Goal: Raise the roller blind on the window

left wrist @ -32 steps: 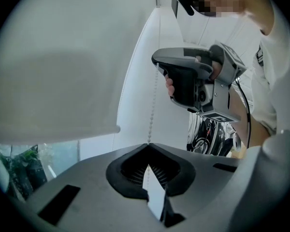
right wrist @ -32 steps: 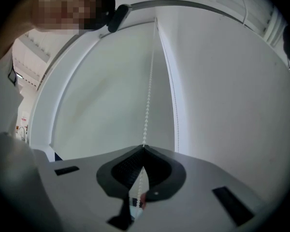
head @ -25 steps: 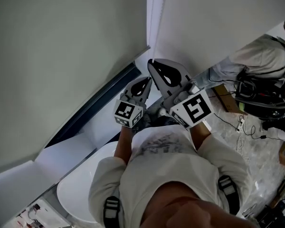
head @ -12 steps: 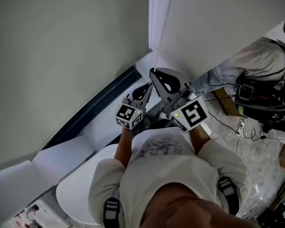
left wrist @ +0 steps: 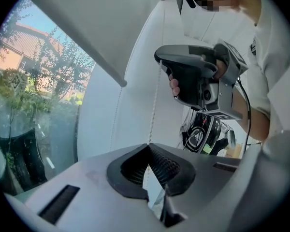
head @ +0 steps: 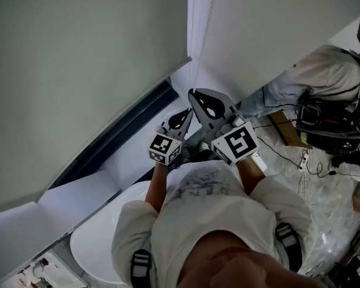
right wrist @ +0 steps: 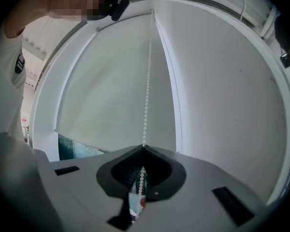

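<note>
Two grippers, one chain: we stand at the window with the left gripper (head: 181, 117) and the right gripper (head: 203, 101) raised close together, their marker cubes (head: 237, 143) facing back at us. Both sets of jaws are closed on the white bead chain (right wrist: 146, 105). In the left gripper view the chain rises from our pinched pads straight up into the right gripper, which clamps it higher on the same strand. In the right gripper view it climbs from the pads towards the top of the window recess.

The grey roller blind (head: 84, 71) hangs beside the chain, to its left in the head view, and covers most of the window. Below its bottom edge a strip of window glass (right wrist: 77, 149) lies bare. Through the glass, in the left gripper view, we see trees (left wrist: 53, 66) and a tiled roof (left wrist: 17, 52) under a blue sky.

A white wall (head: 276, 23) runs along the right edge of the window. A white sill (head: 78, 188) follows its lower edge, and a white rounded surface (head: 96, 239) sits just beside the sill, under our left arm. Printed sheets (head: 45, 269) lie at the lower left corner of the head view.

To our right a second person (head: 324, 71) in a light top stands by dark gear (head: 330, 125), and black cables (head: 300, 155) trail over the pale floor.
</note>
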Demonstrator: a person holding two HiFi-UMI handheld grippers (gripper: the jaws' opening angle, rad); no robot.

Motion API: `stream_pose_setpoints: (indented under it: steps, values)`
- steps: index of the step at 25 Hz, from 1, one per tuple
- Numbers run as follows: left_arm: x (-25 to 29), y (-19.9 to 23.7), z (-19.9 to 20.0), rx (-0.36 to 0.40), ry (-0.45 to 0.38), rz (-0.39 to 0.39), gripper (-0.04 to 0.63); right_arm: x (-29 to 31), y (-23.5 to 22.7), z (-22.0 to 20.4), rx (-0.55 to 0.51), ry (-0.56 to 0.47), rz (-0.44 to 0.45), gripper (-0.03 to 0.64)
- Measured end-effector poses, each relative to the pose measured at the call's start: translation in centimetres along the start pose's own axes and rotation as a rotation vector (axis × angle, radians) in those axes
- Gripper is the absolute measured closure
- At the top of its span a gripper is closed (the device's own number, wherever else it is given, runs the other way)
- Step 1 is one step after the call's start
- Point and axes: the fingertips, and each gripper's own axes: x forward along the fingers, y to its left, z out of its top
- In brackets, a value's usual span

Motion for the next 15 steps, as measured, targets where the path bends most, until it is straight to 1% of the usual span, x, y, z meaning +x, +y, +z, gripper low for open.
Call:
stream_pose_setpoints:
  steps: [3, 15]
  values:
    - [-0.7, -0.5, -1.3, -0.014, 0.009, 0.006, 0.586, -0.6, 0.8, -1.0, 0.005, 0.014, 0.001, 0.555]
    - [-0.8, 0.0, -6.0, -0.030, 0.071, 0.030, 0.586, -1.1, 1.4, -5.5, 0.012, 0.073, -0.002, 0.555]
